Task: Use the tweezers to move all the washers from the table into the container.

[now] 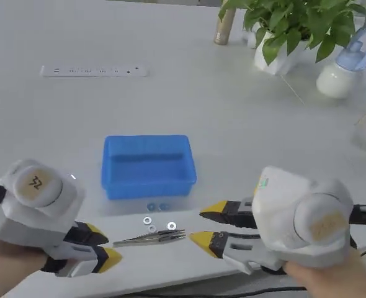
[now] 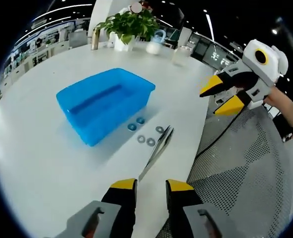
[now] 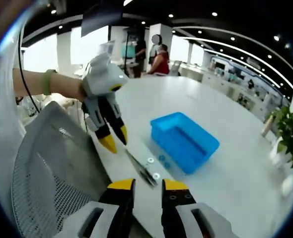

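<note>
My left gripper and right gripper both have jaws parted and hold nothing. Between them the tweezers lie flat near the table's front edge, long axis running gripper to gripper. Their joined end points at my left jaws, just beside them, so I judge left handier. Just beyond lie the washers, then the blue container.

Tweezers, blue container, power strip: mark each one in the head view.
tweezers (image 1: 149,238), head view, middle of the arms.
blue container (image 1: 149,187), head view, front wall.
power strip (image 1: 94,71), head view, middle of its top face.
</note>
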Available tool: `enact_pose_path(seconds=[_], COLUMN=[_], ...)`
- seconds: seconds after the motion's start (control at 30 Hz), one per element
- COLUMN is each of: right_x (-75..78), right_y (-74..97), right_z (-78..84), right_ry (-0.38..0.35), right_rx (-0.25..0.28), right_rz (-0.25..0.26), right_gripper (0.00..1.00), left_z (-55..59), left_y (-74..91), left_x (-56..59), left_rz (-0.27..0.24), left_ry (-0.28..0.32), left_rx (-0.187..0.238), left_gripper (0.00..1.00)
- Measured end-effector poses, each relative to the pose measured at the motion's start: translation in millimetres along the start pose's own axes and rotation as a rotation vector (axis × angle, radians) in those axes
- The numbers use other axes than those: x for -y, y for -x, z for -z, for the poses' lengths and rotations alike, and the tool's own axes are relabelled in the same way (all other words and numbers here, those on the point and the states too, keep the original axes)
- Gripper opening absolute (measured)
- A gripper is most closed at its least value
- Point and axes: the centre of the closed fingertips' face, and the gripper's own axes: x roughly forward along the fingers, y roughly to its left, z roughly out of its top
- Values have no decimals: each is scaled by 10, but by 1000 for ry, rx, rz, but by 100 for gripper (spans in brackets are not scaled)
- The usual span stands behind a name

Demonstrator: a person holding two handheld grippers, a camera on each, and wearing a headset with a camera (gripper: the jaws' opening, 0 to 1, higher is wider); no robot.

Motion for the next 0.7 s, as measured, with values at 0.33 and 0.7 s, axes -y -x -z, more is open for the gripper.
enact_pose_path(seconds=[0.33, 0.7], right_x=[93, 164], right_y=[-9, -158], right_z=[139, 101], right_ry=[21, 32], right_rx=[-45, -43], right_rz=[-7, -67], right_gripper=[18, 20], left_z=[-12, 29], left_y=[-133, -126], left_x=[-45, -69], left_rz=[-22, -71], left_ry=[-147, -234], left_rx=[-66, -109], left_gripper=[14, 5])
